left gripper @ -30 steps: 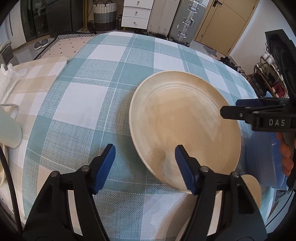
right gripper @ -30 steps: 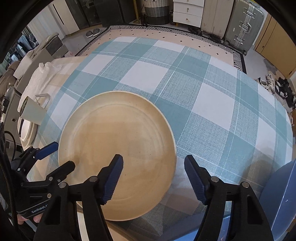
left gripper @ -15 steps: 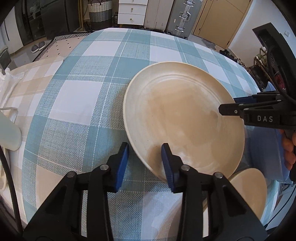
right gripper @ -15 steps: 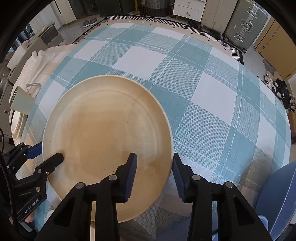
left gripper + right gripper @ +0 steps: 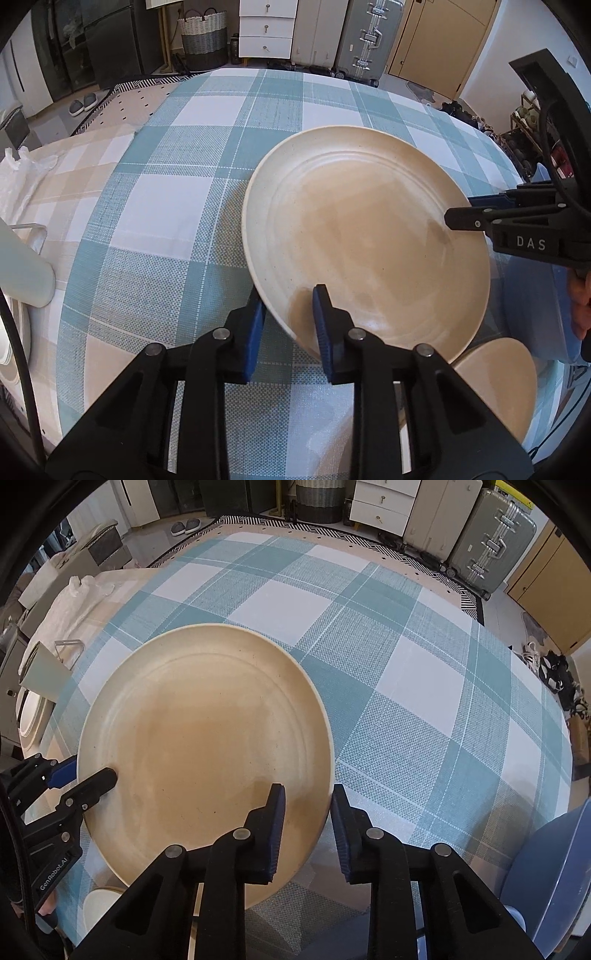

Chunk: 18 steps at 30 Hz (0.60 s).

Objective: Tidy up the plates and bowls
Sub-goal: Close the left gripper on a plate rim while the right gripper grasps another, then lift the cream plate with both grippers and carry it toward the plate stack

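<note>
2 views show 1 cream plate (image 5: 365, 236), empty, clamped at opposite edges above the bench (image 5: 207, 122) with its teal-and-white checked cloth.

Left wrist view: the left gripper (image 5: 286, 325), whose jaws have just been closing, is clamped on the plate's near-left rim, 1 blue pad on top and 1 beneath. The right gripper (image 5: 460, 210) bites the far-right rim; its black body reads "DAS". Below the plate's right edge sits a smaller cream dish (image 5: 506, 380), empty as far as shown, and beside that a blue bowl (image 5: 532, 306), contents hidden.

Right wrist view: the right gripper (image 5: 308, 812), jaws also just closed in, pinches the plate (image 5: 203, 746) at its near-right rim. The left gripper (image 5: 90, 775) grips the left rim; its side reads "GenRobot.AI". The blue bowl (image 5: 554, 867) lies at lower right.
</note>
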### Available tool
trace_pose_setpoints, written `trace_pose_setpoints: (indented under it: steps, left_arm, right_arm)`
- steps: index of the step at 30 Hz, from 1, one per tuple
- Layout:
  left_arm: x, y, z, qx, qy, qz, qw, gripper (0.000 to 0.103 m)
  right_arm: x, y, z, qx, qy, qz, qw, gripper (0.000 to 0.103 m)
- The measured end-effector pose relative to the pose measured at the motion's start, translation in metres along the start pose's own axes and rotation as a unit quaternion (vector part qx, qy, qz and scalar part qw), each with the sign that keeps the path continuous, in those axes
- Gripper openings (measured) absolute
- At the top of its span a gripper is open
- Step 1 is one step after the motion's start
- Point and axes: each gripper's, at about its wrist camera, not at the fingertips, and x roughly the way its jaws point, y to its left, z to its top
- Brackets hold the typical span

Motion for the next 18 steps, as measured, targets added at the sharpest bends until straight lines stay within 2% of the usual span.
trace_pose_setpoints:
  steps: [8, 18]
  left_arm:
    - [-0.016, 0.003, 0.0, -0.004, -0.015, -0.001, 0.9999, 0.022]
    - [-0.057, 0.001, -0.003, -0.003, -0.046, -0.002, 0.999, 0.022]
  right_arm:
    - [-0.015, 0.004, -0.001, -0.002, -0.017, 0.0, 1.0, 0.025]
    - [-0.05, 0.011, -0.009, -0.001, -0.042, -0.004, 0.999, 0.025]
